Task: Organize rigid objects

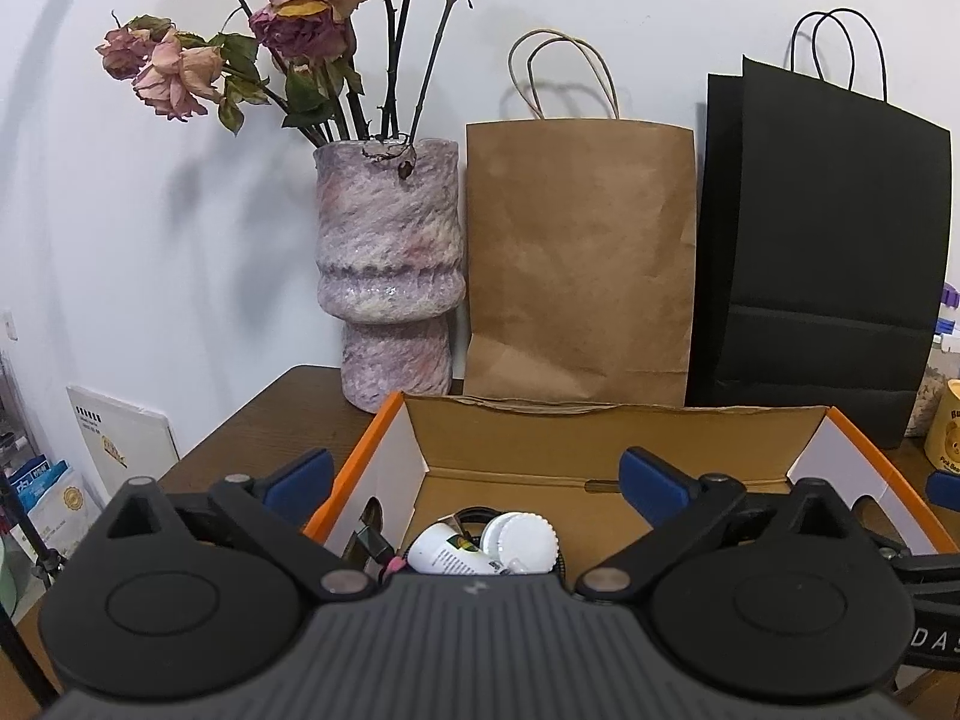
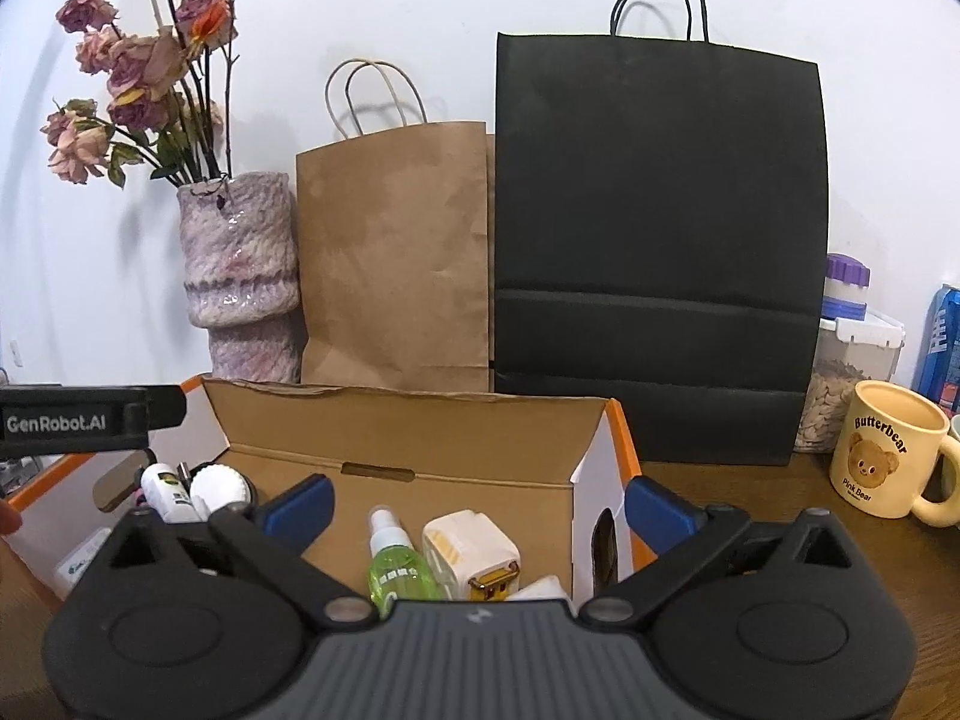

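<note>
An open corrugated cardboard box (image 2: pixel 420 438) with orange edges sits on the wooden table (image 2: pixel 780 492). Inside lie a green translucent spray bottle (image 2: pixel 393 570), a blocky cream adapter (image 2: pixel 471 555), and a white ribbed-cap bottle (image 1: pixel 462 549). Left tongs (image 1: pixel 477 477) and right tongs (image 2: pixel 477 501) hover level over the box, both spread and empty.

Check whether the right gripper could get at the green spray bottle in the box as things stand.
Probably yes. The right gripper is open and empty, right above the green spray bottle in the open cardboard box. Nothing covers the bottle, though the white charger beside it leaves little room for a finger.
</note>
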{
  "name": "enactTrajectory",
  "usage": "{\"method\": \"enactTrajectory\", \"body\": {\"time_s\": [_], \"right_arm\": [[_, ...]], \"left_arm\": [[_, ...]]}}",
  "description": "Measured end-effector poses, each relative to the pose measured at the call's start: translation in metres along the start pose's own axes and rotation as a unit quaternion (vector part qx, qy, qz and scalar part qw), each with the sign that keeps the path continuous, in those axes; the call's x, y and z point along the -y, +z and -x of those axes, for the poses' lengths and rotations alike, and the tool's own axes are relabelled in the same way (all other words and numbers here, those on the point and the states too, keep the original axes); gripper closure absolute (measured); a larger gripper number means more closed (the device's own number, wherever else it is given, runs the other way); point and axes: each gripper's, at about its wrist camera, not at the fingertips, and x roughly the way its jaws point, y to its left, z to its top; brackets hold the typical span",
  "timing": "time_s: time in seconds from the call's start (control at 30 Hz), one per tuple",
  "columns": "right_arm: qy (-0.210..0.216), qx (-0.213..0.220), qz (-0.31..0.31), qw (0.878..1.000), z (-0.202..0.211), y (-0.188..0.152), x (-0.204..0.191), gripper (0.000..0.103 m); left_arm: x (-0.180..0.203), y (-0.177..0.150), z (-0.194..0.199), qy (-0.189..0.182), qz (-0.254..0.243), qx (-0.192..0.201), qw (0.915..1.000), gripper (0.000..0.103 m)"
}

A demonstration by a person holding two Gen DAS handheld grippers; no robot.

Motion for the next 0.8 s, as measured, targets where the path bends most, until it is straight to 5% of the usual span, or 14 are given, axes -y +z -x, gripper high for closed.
{"method": "enactTrajectory", "body": {"time_s": [0.8], "right_arm": [[-0.018, 0.018, -0.009, 1.0, 0.034, -0.003, 0.015, 0.0]], "left_arm": [[-0.009, -0.004, 0.035, -0.003, -0.001, 0.018, 0.9998, 0.0]]}}
